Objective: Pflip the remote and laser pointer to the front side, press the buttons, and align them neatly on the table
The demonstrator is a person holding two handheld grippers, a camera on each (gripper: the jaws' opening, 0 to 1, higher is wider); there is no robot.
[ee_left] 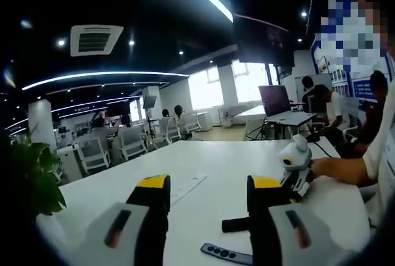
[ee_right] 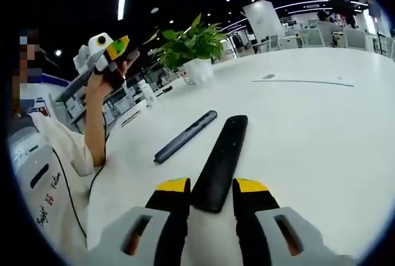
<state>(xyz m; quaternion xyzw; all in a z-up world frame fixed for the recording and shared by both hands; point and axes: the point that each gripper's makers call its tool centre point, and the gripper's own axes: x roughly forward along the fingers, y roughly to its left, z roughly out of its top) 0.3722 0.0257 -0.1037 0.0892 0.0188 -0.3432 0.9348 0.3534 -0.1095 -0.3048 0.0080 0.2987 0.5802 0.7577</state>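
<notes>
My right gripper (ee_right: 213, 203) is shut on the near end of a long black remote (ee_right: 223, 152), which lies flat on the white table (ee_right: 321, 149) with its plain side up. To its left lies a slim dark laser pointer (ee_right: 185, 136), its buttons facing up in the left gripper view (ee_left: 227, 254). My left gripper (ee_left: 208, 211) hovers open over the table with nothing between its jaws. The tip of the remote (ee_left: 234, 224) pokes out from behind its right jaw. The right gripper (ee_left: 295, 166) is at the right of this view. A hand holds the left gripper (ee_right: 105, 50) raised.
A flat white strip (ee_left: 188, 187) lies further out on the table, also seen as a thin strip (ee_right: 308, 81). A potted plant (ee_right: 194, 44) stands at the table's edge. The person's arm (ee_right: 95, 124) rests by the left side. Desks, chairs and people fill the office behind.
</notes>
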